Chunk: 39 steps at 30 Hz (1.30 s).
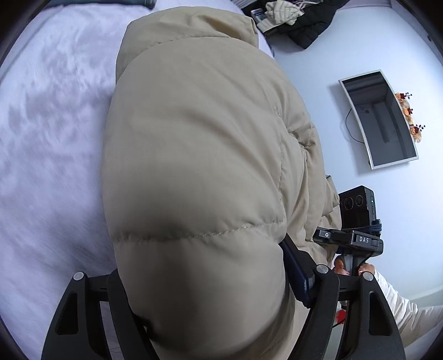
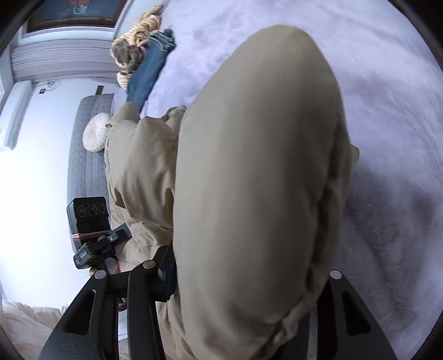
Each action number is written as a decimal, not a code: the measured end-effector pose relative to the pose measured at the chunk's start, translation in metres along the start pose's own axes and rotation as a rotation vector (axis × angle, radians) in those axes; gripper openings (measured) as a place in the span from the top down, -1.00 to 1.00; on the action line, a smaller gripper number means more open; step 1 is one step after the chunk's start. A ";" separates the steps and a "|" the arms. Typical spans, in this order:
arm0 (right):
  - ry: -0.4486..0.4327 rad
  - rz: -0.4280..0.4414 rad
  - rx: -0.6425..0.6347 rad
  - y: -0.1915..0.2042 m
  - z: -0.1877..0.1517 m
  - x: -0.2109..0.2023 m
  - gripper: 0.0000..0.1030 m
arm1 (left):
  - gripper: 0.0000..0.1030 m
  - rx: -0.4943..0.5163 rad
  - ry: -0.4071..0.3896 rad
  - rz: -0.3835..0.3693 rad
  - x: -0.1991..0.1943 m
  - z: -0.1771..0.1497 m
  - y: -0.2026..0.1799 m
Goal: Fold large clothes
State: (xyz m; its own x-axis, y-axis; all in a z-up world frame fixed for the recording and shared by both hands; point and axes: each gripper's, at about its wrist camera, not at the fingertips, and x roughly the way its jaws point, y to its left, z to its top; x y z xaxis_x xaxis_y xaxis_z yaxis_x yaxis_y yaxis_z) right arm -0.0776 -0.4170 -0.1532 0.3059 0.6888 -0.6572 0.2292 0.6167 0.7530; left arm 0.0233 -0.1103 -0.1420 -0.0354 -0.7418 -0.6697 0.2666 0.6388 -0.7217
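Bedding in pale lilac plush (image 1: 49,133) spreads beneath everything, a bed cover on which the work is done. Above it hangs the beige puffer jacket (image 1: 199,155), bulky and quilted, raised off the cover and filling both wrist views; its hooded end droops toward the far side. It should handle as light for its size, soft and springy, with a slick shell that slides and puffs back, so a fold will likely need pressing down. Best purchase is probably at a stitched seam or hem, where padding is thin. The left hand-held gripper (image 1: 210,310) has a fat padded roll of the jacket clamped between its jaws, which stand fairly wide around it. The right hand-held gripper (image 2: 249,313) likewise pinches a thick fold of the same jacket. Folded jeans (image 2: 151,69) lie farther off on the bed, and a dark garment (image 1: 310,25) sits beyond the bed.
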 end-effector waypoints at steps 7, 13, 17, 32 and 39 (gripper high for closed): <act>-0.026 0.050 -0.084 0.079 0.040 0.062 0.04 | -0.53 0.040 -0.121 0.085 -0.091 0.042 0.047; -0.007 0.056 -0.105 0.107 0.079 0.137 0.04 | -0.53 -0.014 -0.179 0.195 -0.111 0.076 0.114; -0.007 0.026 -0.077 0.100 0.096 0.172 0.04 | -0.60 -0.119 -0.173 0.200 -0.096 0.082 0.166; -0.039 -0.221 -0.082 0.118 0.105 0.190 -0.49 | -0.87 -0.036 -0.262 0.469 -0.077 0.088 0.130; -0.112 -0.326 -0.126 0.144 0.084 0.145 -0.50 | -0.86 -0.004 -0.311 0.591 -0.132 0.046 0.122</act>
State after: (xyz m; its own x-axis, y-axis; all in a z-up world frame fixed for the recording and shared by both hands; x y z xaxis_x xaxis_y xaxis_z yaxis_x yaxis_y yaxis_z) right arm 0.0777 -0.2605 -0.1373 0.3366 0.4070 -0.8492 0.2177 0.8437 0.4906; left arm 0.1048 0.0557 -0.1335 0.3955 -0.2904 -0.8713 0.1519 0.9563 -0.2497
